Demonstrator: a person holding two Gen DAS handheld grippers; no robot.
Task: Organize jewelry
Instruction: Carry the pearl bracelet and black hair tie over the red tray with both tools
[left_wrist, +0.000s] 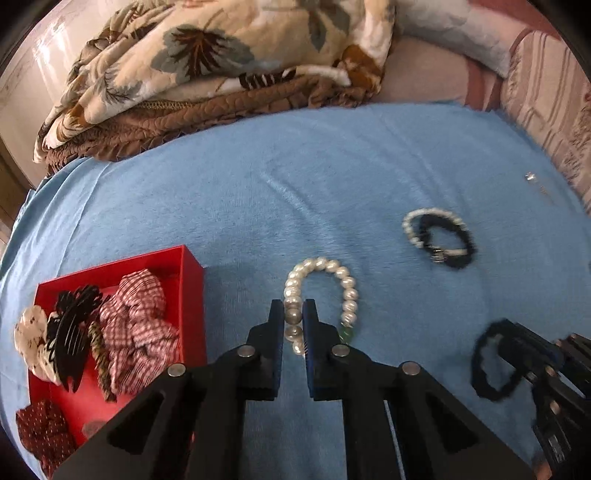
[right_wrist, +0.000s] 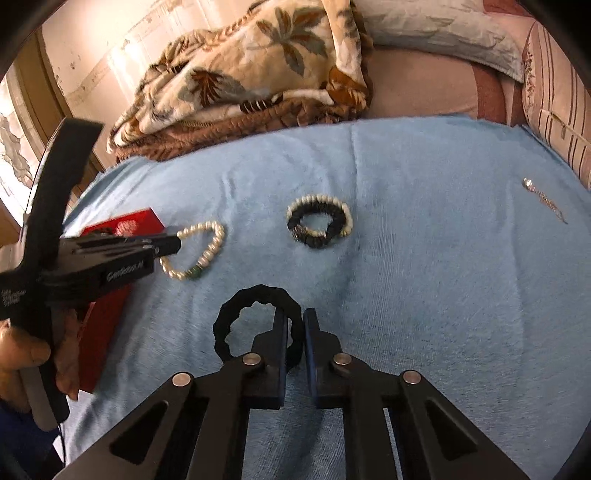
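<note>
Pearl bracelet (left_wrist: 320, 295), just right of the red box (left_wrist: 192, 291), is pinched by the left gripper (left_wrist: 293, 314)'s closed fingers; the black scrunchie (right_wrist: 255, 321), further right, is clamped by the right gripper (right_wrist: 295, 321). Both should be lifted slowly, beads kept from slipping.

Cloth (left_wrist: 332, 177) under jaws: light blue. Bracelet (left_wrist: 320, 295) between left jaws: white pearls, one green bead. Scrunchie (right_wrist: 255, 321) at right jaws: black. Box (left_wrist: 192, 280) left of left jaws: red; checked red-white scrunchie (left_wrist: 140, 325) inside. Blanket (left_wrist: 207, 59) beyond jaws: cream, brown-blue leaves.
</note>
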